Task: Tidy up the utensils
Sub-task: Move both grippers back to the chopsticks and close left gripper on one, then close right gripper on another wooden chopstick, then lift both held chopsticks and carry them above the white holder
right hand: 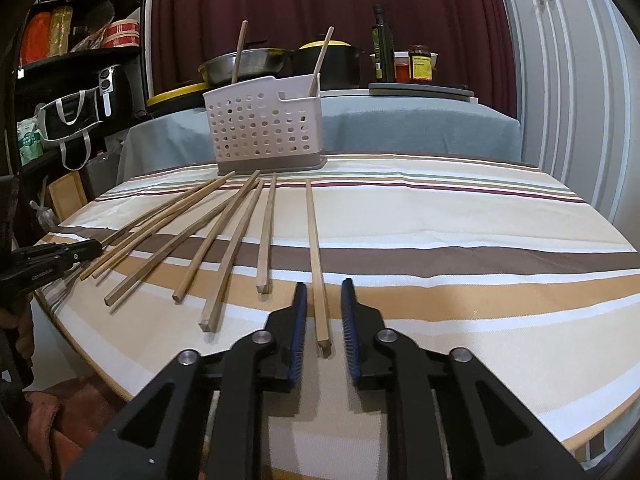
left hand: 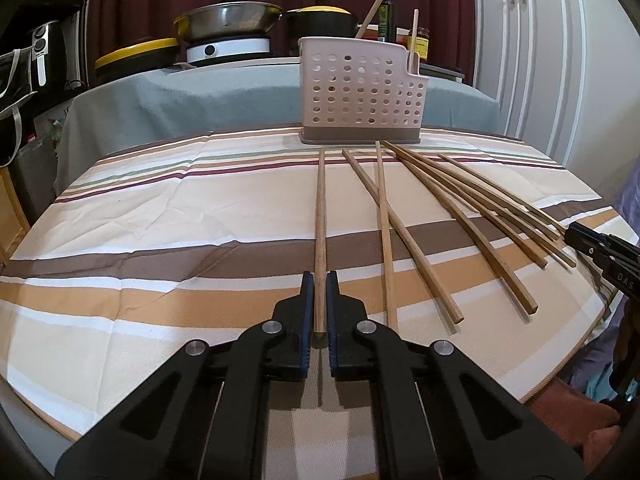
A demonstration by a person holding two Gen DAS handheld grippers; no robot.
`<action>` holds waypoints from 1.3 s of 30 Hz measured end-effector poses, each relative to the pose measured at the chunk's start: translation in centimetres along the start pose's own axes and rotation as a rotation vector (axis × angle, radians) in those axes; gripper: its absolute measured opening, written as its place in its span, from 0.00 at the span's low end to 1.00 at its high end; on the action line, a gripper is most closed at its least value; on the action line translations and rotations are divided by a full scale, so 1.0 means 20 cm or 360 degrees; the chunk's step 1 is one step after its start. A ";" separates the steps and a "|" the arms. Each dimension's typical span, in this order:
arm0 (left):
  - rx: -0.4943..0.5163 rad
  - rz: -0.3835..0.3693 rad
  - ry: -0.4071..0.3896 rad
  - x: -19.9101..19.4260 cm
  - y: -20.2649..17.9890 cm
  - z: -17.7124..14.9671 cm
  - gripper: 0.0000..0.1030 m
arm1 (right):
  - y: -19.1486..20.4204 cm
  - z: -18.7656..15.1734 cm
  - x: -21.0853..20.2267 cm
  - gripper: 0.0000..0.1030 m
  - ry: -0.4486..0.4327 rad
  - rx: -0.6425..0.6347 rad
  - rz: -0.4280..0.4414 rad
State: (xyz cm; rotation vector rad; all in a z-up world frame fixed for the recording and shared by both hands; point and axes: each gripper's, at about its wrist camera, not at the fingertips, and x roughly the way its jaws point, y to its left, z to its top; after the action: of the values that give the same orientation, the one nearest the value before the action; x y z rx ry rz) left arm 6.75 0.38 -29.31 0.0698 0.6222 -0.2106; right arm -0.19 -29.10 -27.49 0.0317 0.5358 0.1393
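Several wooden chopsticks lie fanned out on the striped tablecloth [left hand: 160, 216] in front of a white perforated utensil caddy [left hand: 360, 92] [right hand: 264, 128]. Two chopsticks [right hand: 322, 60] stand upright in the caddy. My left gripper [left hand: 319, 276] is shut on the near end of the leftmost chopstick [left hand: 320, 208], which still lies flat. My right gripper [right hand: 323, 286] is open, its fingers on either side of the rightmost chopstick [right hand: 314, 240] with a gap on both sides. Each gripper also shows at the edge of the other's view: the right gripper [left hand: 588, 242] and the left gripper [right hand: 76, 252].
Behind the caddy a grey-covered table [right hand: 400, 128] carries pots [left hand: 228, 20], a white cooker, a bottle [right hand: 382, 48] and jars. A black shelf with bags [right hand: 72, 120] stands at the left, white cupboard doors at the right. The round table edge [right hand: 80, 344] curves close to me.
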 end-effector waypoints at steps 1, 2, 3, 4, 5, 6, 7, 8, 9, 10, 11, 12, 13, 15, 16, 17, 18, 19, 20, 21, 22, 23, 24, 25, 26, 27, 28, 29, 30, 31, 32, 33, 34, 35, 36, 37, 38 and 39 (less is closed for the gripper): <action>0.0002 0.0003 -0.0005 -0.01 0.00 0.00 0.06 | 0.01 0.00 0.00 0.10 0.0001 -0.0009 0.0004; 0.0003 0.0004 -0.0010 -0.01 0.00 0.00 0.06 | 0.01 0.00 0.00 0.07 0.0003 -0.0022 0.0002; 0.0002 0.0006 -0.0015 -0.02 0.00 0.01 0.06 | 0.02 0.01 -0.01 0.07 0.0004 -0.0027 0.0003; -0.0002 0.0008 -0.0024 -0.03 0.01 0.01 0.06 | 0.02 0.01 -0.01 0.07 0.0000 -0.0027 0.0005; -0.0004 0.0010 -0.0030 -0.03 0.01 0.02 0.06 | 0.02 0.02 -0.02 0.07 -0.0005 -0.0026 0.0004; -0.0005 0.0014 -0.0042 -0.04 0.01 0.03 0.06 | 0.02 0.02 -0.03 0.07 -0.0017 -0.0027 0.0001; -0.0004 0.0018 -0.0054 -0.06 0.01 0.03 0.06 | 0.03 0.03 -0.04 0.06 -0.0028 -0.0030 -0.0003; -0.0003 0.0020 -0.0064 -0.07 0.01 0.04 0.06 | 0.03 0.04 -0.05 0.06 -0.0038 -0.0031 -0.0007; -0.0003 0.0023 -0.0077 -0.08 0.02 0.05 0.06 | 0.03 0.05 -0.06 0.06 -0.0053 -0.0034 -0.0013; -0.0002 0.0028 -0.0097 -0.10 0.02 0.07 0.06 | 0.03 0.07 -0.08 0.06 -0.0073 -0.0035 -0.0021; 0.0001 0.0031 -0.0116 -0.12 0.02 0.08 0.06 | 0.03 0.08 -0.09 0.06 -0.0085 -0.0035 -0.0027; 0.0006 0.0036 -0.0136 -0.13 0.01 0.10 0.06 | 0.04 0.10 -0.11 0.06 -0.0105 -0.0036 -0.0032; 0.0011 0.0043 -0.0163 -0.16 0.01 0.11 0.06 | 0.04 0.11 -0.12 0.06 -0.0118 -0.0039 -0.0037; 0.0015 0.0048 -0.0203 -0.19 0.01 0.15 0.06 | 0.05 0.15 -0.15 0.06 -0.0157 -0.0055 -0.0052; 0.0013 0.0048 -0.0229 -0.21 0.01 0.17 0.06 | 0.05 0.16 -0.16 0.06 -0.0170 -0.0062 -0.0056; 0.0010 0.0049 -0.0252 -0.24 0.01 0.19 0.06 | 0.06 0.18 -0.18 0.06 -0.0188 -0.0069 -0.0061; 0.0010 0.0052 -0.0276 -0.26 0.01 0.21 0.06 | 0.07 0.20 -0.19 0.06 -0.0204 -0.0074 -0.0064; 0.0009 0.0056 -0.0296 -0.28 0.01 0.23 0.06 | 0.07 0.23 -0.21 0.06 -0.0225 -0.0077 -0.0067; 0.0006 0.0058 -0.0311 -0.30 0.01 0.24 0.06 | 0.08 0.25 -0.23 0.06 -0.0245 -0.0079 -0.0069; 0.0000 0.0061 -0.0329 -0.32 0.01 0.25 0.06 | 0.08 0.27 -0.24 0.06 -0.0260 -0.0081 -0.0071; -0.0007 0.0062 -0.0349 -0.34 0.01 0.27 0.06 | 0.09 0.30 -0.27 0.06 -0.0283 -0.0084 -0.0073; -0.0013 0.0062 -0.0371 -0.36 0.02 0.29 0.06 | 0.09 0.32 -0.28 0.06 -0.0302 -0.0083 -0.0073; -0.0015 0.0061 -0.0387 -0.38 0.02 0.31 0.06 | 0.09 0.35 -0.30 0.06 -0.0321 -0.0082 -0.0074; -0.0016 0.0064 -0.0414 -0.41 0.02 0.33 0.06 | 0.09 0.36 -0.32 0.06 -0.0334 -0.0082 -0.0075; -0.0014 0.0067 -0.0428 -0.42 0.02 0.34 0.06 | 0.09 0.38 -0.33 0.06 -0.0348 -0.0082 -0.0075; -0.0014 0.0071 -0.0444 -0.44 0.02 0.35 0.06 | 0.09 0.41 -0.35 0.06 -0.0363 -0.0077 -0.0075; -0.0016 0.0073 -0.0462 -0.46 0.02 0.37 0.06 | 0.09 0.42 -0.36 0.06 -0.0373 -0.0072 -0.0074; -0.0018 0.0076 -0.0472 -0.48 0.03 0.39 0.06 | 0.10 0.44 -0.37 0.06 -0.0380 -0.0066 -0.0073; -0.0021 0.0079 -0.0482 -0.49 0.03 0.40 0.06 | 0.09 0.45 -0.37 0.06 -0.0386 -0.0062 -0.0073; -0.0028 0.0080 -0.0491 -0.51 0.03 0.41 0.06 | 0.09 0.47 -0.38 0.06 -0.0393 -0.0057 -0.0077; -0.0033 0.0082 -0.0497 -0.52 0.04 0.43 0.06 | 0.09 0.48 -0.39 0.06 -0.0391 -0.0053 -0.0080; -0.0038 0.0084 -0.0500 -0.53 0.04 0.44 0.06 | 0.09 0.49 -0.39 0.06 -0.0389 -0.0049 -0.0081; -0.0045 0.0088 -0.0502 -0.54 0.05 0.45 0.06 | 0.09 0.51 -0.39 0.06 -0.0384 -0.0041 -0.0081; -0.0047 0.0090 -0.0503 -0.54 0.05 0.46 0.06 | 0.09 0.52 -0.39 0.06 -0.0376 -0.0035 -0.0082; -0.0049 0.0096 -0.0503 -0.55 0.05 0.47 0.06 | 0.09 0.54 -0.38 0.06 -0.0366 -0.0034 -0.0086; -0.0050 0.0104 -0.0503 -0.55 0.05 0.48 0.06 | 0.09 0.55 -0.38 0.06 -0.0361 -0.0035 -0.0089; -0.0054 0.0109 -0.0497 -0.55 0.06 0.49 0.06 | 0.09 0.55 -0.37 0.06 -0.0360 -0.0035 -0.0093; -0.0061 0.0112 -0.0490 -0.54 0.06 0.50 0.06 | 0.09 0.56 -0.37 0.06 -0.0361 -0.0035 -0.0095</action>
State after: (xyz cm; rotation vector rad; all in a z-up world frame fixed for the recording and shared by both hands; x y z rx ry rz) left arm 4.12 2.15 -14.77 0.0211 0.3163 -0.1375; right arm -1.03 -28.35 -13.99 0.0100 0.3085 0.0820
